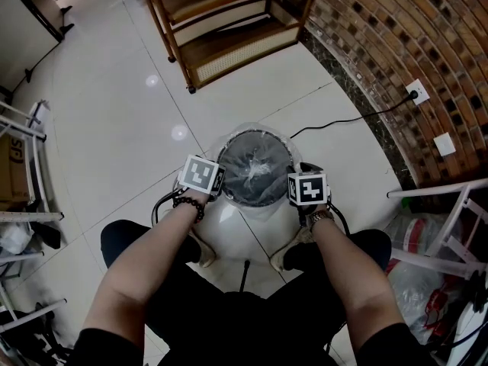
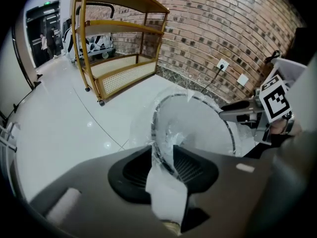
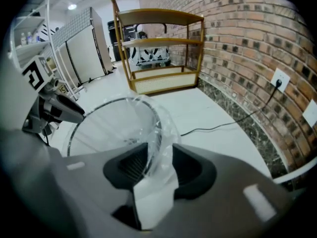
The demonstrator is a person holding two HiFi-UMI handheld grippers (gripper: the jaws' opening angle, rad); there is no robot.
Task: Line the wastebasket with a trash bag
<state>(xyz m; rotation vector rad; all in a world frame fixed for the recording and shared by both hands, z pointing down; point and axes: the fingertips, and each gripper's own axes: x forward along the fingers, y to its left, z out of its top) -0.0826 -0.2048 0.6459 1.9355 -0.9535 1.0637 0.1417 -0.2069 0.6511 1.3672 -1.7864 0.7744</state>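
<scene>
A round wastebasket (image 1: 255, 133) with a dark wire rim stands on the floor between my feet. A clear trash bag (image 1: 255, 172) sits in it, its edge folded out over the rim. My left gripper (image 1: 222, 181) is at the rim's left side. In the left gripper view the rim (image 2: 198, 99) and a fold of bag film (image 2: 166, 195) pass between the left gripper's (image 2: 163, 155) pads, which stand apart. My right gripper (image 1: 293, 187) is at the rim's right side. The right gripper view shows my right gripper (image 3: 159, 157) open, with the bag's edge (image 3: 153, 192) between its pads.
A wooden shelf unit (image 1: 229, 21) stands at the back beside a curved brick wall (image 1: 396, 44). A black cord (image 1: 343, 120) runs from a wall socket (image 1: 416, 91) toward the basket. A white rack (image 1: 450, 219) and full plastic bags (image 1: 415, 265) are at the right, metal racks (image 1: 23, 128) at the left.
</scene>
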